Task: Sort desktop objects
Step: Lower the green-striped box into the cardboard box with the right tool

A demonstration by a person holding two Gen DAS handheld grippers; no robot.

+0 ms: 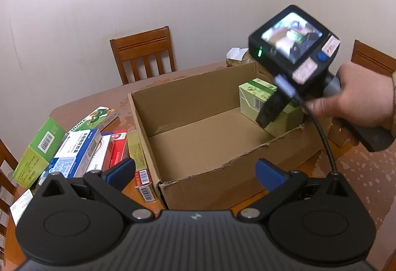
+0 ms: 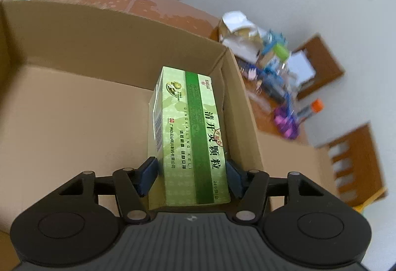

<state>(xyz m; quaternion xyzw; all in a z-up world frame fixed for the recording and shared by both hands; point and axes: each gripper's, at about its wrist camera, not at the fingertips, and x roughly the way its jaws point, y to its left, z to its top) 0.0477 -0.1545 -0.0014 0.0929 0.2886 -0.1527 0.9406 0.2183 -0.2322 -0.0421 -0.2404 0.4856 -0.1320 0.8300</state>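
An open cardboard carton [image 1: 188, 87] stands on the brown table. A green medicine box [image 2: 193, 127] lies in its far right corner, and my right gripper [image 2: 190, 174] is shut on that box's near end, blue pads on both sides. In the left wrist view the same green box [image 1: 255, 95] shows behind the blurred right gripper, which a hand [image 1: 358, 100] holds. My left gripper [image 1: 195, 174] hangs open and holds nothing over the carton's torn near wall. Several medicine boxes lie left of the carton: a green one [image 1: 39, 147], a blue-white one [image 1: 76, 154] and a red-white one [image 1: 113, 152].
A flat dragon-print box [image 1: 94, 117] and a yellow-red box [image 1: 144, 179] lie against the carton's left side. Clutter [image 2: 277, 65], a purple object [image 2: 287, 124] and an orange-capped bottle [image 2: 314, 107] sit right of the carton. Wooden chairs [image 1: 143, 55] ring the table.
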